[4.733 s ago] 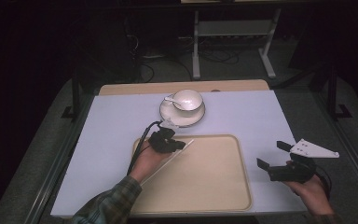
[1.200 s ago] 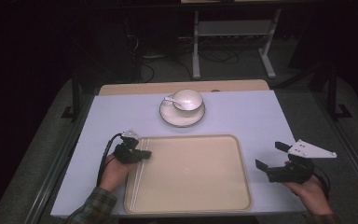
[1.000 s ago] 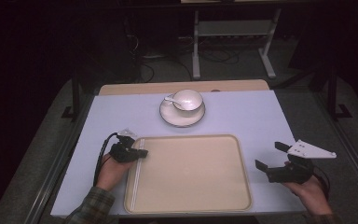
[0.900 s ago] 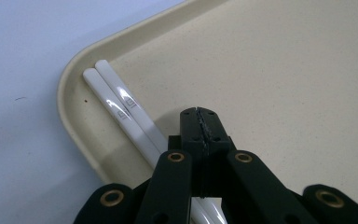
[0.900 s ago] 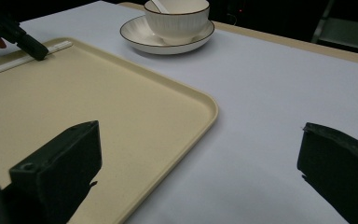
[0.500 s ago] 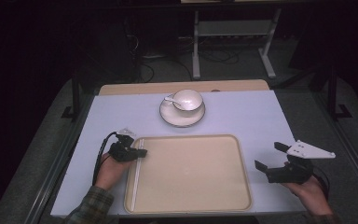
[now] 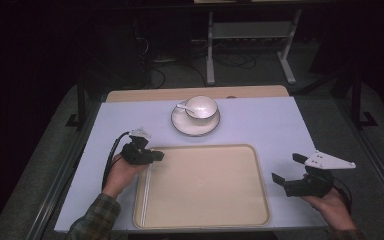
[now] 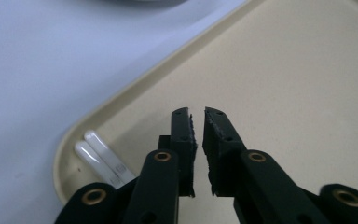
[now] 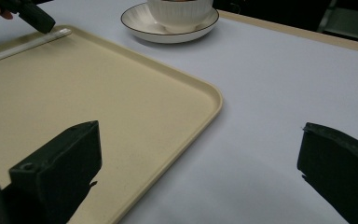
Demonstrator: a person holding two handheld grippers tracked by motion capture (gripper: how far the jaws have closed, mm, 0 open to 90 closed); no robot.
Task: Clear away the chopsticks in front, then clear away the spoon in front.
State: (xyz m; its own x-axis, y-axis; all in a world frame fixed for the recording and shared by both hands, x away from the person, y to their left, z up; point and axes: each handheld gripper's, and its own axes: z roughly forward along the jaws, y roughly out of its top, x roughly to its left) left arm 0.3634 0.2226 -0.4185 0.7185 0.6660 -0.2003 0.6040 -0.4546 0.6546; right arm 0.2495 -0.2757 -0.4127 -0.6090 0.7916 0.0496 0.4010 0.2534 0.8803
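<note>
A beige tray [image 7: 205, 192] lies on the pale blue table, and a pair of white chopsticks [image 7: 146, 192] rests along its left inner edge. My left gripper [image 7: 159, 155] hovers over the tray's far left corner. In the left gripper view its jaws [image 8: 196, 114] stand nearly together with nothing between them, and the chopsticks [image 8: 98, 151] lie just to their left in the tray [image 8: 284, 70] corner. My right gripper [image 7: 286, 168] is open off the tray's right edge. In the right gripper view, its jaws [image 9: 200, 128] span the tray's [image 9: 98, 93] corner, with the chopsticks [image 9: 28, 43] far off.
A white cup [image 7: 201, 106] with a spoon [image 7: 182, 106] sits on a saucer [image 7: 195, 126] behind the tray; the saucer [image 9: 168, 28] also appears in the right gripper view. Bare table [image 7: 280, 125] lies right of it. A metal stand [image 7: 250, 30] is beyond the table.
The left gripper, which held the chopsticks over the tray 4.7 s ago, has let them go along the tray's left edge and drawn back left. In the last second, hardly anything moved.
</note>
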